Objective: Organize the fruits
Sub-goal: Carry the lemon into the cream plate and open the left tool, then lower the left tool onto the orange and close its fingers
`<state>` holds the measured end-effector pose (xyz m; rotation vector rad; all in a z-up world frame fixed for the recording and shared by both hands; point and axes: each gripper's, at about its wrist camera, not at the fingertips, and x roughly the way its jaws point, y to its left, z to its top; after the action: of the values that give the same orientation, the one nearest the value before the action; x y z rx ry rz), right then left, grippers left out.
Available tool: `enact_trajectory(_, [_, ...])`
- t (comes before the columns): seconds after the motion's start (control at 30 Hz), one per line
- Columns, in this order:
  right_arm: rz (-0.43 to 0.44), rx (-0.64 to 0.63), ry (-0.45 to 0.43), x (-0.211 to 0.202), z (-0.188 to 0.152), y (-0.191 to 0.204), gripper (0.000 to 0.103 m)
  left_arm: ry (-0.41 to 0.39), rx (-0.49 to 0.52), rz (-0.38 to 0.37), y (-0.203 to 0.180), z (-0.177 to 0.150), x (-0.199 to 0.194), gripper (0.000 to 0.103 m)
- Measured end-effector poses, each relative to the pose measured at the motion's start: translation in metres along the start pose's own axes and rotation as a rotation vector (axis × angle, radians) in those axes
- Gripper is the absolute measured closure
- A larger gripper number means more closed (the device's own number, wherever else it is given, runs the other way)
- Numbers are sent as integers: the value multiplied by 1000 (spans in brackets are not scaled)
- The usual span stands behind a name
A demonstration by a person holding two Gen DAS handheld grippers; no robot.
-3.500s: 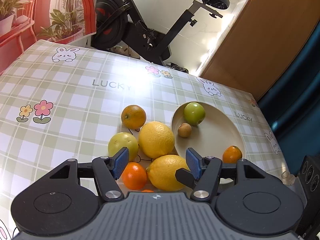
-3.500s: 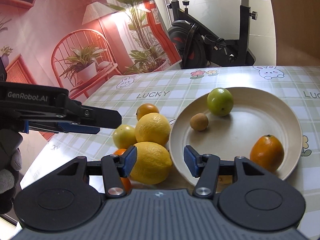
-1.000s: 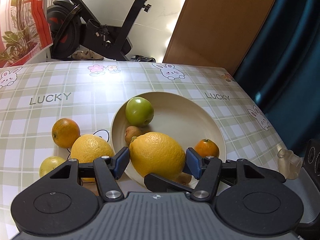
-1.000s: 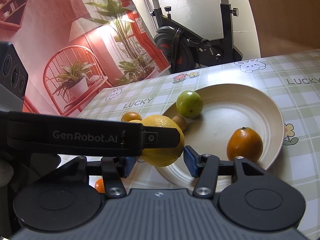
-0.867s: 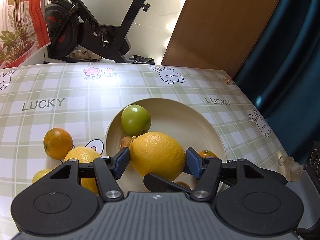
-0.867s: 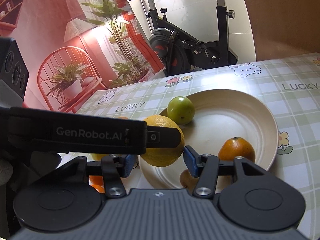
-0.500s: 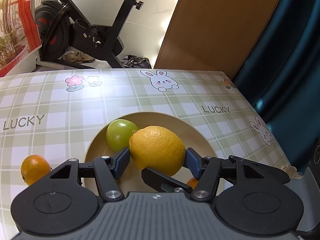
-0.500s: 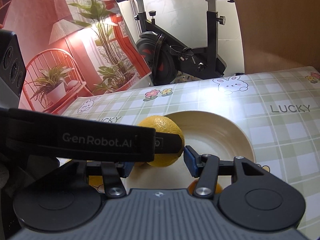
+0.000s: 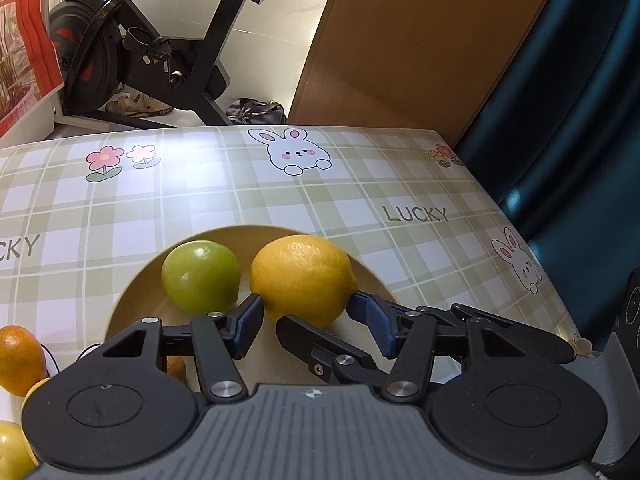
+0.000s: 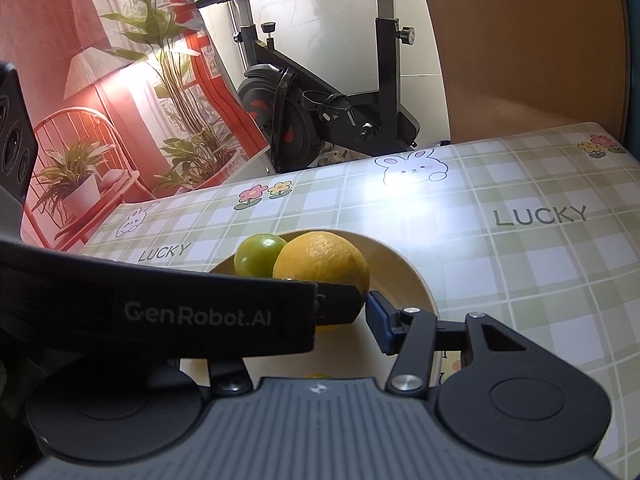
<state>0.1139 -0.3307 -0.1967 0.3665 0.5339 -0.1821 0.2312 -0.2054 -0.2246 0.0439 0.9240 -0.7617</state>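
A large yellow lemon (image 9: 304,276) lies over the beige plate (image 9: 132,300), close beside a green apple (image 9: 200,276). My left gripper (image 9: 306,312) has its blue pads on the lemon's near end only. Most of the fruit sticks out past the tips, and the jaws are closing. In the right wrist view the lemon (image 10: 320,264) and apple (image 10: 256,256) sit on the plate (image 10: 412,280). My right gripper (image 10: 316,316) is open and empty, its jaws closing a little, its left finger hidden behind the left gripper. One of its fingers (image 9: 320,344) reaches under the lemon.
An orange (image 9: 18,356), a small brown fruit (image 9: 176,366) and a yellow fruit (image 9: 10,452) lie at the left. Beyond the table's far edge stand an exercise bike (image 10: 328,112) and a wooden panel (image 9: 420,40). A dark blue curtain (image 9: 580,120) hangs at the right.
Both grippers have moved forward over the plate. The lemon has gone from deep between the left pads out to their tips, and the left jaws stand narrower. The small orange on the plate has dropped from view.
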Motion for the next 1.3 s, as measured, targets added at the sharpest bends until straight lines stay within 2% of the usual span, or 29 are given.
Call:
enact_trajectory(0.07, [11,0,-11,0,1,-1,53,1,7,-4,-4,1,1,51])
enact_trajectory(0.27, [0,6,-13,-1,1,-4,53,2,15,3,-6,-1,0,51])
enact_trajectory(0.43, [-12,22,-17,-8,-3,-3,53,-8,-25,12,-1,-4,-16,47])
enact_trajectory(0.5, [-4,33,-13,-11,-3,-2,51,-21,-61,13,3,-7,-30,41])
enact_trajectory(0.73, [4,108,0,-16,-8,3,51,-74,-84,96,22,-20,-77,41])
enact_trajectory(0.87, [6,127,-7,-19,-9,10,51,-119,-72,186,34,-28,-107,40])
enact_trajectory(1.1, [27,139,-27,-31,-15,21,50,-163,-91,254,56,-47,-149,40])
enact_trajectory(1.3, [54,103,-37,-38,-21,40,50,-164,-146,296,71,-68,-167,40])
